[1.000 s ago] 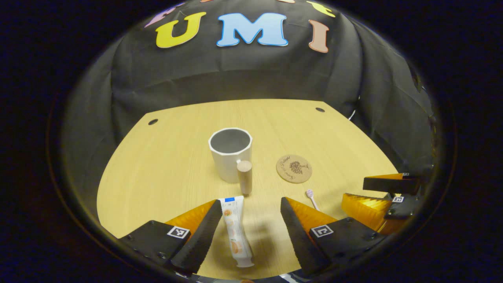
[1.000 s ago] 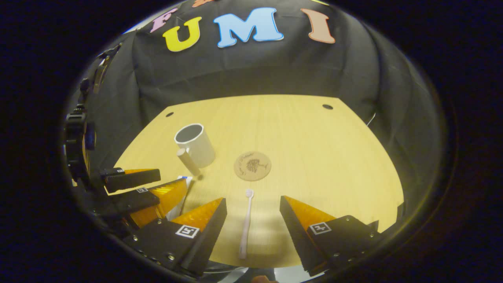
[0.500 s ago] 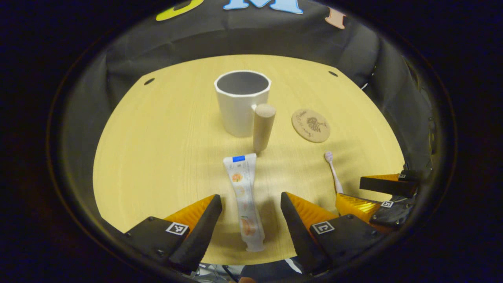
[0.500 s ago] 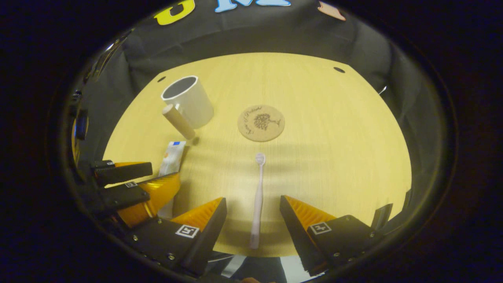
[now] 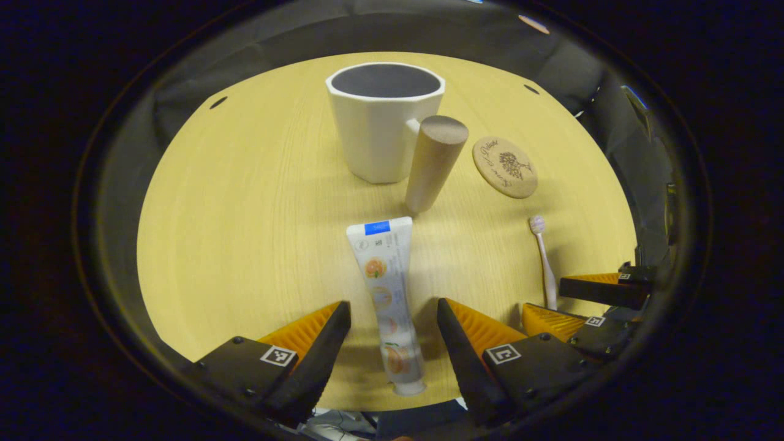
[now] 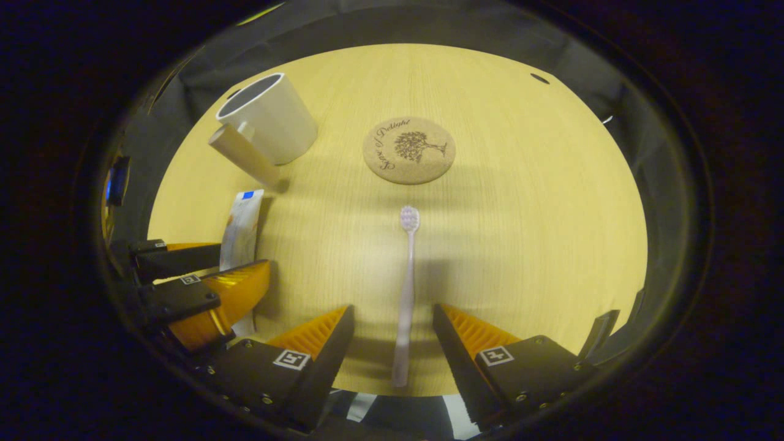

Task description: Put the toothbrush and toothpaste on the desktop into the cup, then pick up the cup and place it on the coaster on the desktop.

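Currently the left gripper (image 5: pixel 392 343) straddles the toothpaste (image 5: pixel 386 300) just before the cup (image 5: pixel 383 119), jaws wide and empty. Likewise the right gripper (image 6: pixel 392 343) gapes empty around the toothbrush (image 6: pixel 405 288), before the coaster (image 6: pixel 409 150). Closing off-centre could skid either across the surface (image 5: pixel 245 214).

Wedge-shaped ribbed fingers (image 5: pixel 318 343) on screwed mounts with square markers (image 5: pixel 278 356)
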A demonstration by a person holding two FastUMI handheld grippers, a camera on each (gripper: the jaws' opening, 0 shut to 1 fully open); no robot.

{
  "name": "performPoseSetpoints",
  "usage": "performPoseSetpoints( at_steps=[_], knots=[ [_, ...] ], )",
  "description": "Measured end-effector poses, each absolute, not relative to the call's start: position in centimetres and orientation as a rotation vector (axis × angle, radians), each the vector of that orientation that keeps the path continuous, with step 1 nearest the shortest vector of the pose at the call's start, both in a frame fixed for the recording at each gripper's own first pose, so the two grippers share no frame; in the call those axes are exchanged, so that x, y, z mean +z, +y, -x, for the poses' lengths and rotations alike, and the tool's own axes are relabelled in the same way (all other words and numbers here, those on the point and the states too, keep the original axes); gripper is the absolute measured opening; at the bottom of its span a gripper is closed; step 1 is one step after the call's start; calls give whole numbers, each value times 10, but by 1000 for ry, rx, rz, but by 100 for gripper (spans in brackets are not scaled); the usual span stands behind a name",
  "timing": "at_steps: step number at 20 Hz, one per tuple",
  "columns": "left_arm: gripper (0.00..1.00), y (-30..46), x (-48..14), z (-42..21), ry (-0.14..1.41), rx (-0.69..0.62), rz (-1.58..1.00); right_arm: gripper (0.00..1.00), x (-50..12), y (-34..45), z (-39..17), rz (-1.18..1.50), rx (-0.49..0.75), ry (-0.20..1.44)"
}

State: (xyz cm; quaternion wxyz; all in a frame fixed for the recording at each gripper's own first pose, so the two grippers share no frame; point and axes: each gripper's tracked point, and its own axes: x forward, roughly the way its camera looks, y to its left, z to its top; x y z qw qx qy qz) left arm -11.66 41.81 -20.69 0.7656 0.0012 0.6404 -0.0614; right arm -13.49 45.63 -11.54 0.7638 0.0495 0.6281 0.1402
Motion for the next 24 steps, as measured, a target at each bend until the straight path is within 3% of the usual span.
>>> performPoseSetpoints(
  at_steps=[2, 3, 5, 7, 8, 9, 11, 12, 13, 15, 16, 20, 21, 24],
  knots=[
    [95, 416, -206, 116, 1397, -141, -14, 75, -115, 456, 133, -109, 301, 1374],
    [93, 415, -206, 115, 1396, -143, -17, 75, -118, 453, 131, -104, 287, 1376],
    [81, 415, -208, 113, 1399, -132, -30, 61, -118, 451, 131, -101, 283, 1386],
    [72, 417, -209, 112, 1397, -123, -40, 60, -119, 446, 130, -84, 270, 1389],
    [66, 419, -210, 112, 1396, -119, -51, 53, -120, 446, 130, -81, 266, 1392],
    [61, 421, -210, 112, 1395, -114, -59, 40, -121, 445, 131, -77, 272, 1393],
    [51, 421, -212, 111, 1393, -114, -61, 39, -121, 443, 133, -60, 293, 1398],
    [51, 422, -215, 111, 1390, -111, -61, 39, -129, 445, 134, -84, 275, 1412],
    [39, 420, -215, 111, 1394, -90, -48, 13, -119, 444, 136, -84, 289, 1416],
    [36, 424, -209, 107, 1387, -89, -51, 15, -119, 442, 133, -82, 309, 1395],
    [29, 423, -210, 110, 1387, -85, -46, 15, -121, 443, 136, -76, 320, 1404],
    [27, 421, -208, 108, 1363, -104, -30, 5, -120, 443, 134, -58, 353, 1351],
    [22, 421, -205, 108, 1350, -105, -21, 5, -120, 443, 133, -50, 362, 1330],
    [21, 421, -205, 106, 1313, -94, 37, 5, -121, 446, 130, -52, 396, 1266]
  ],
)
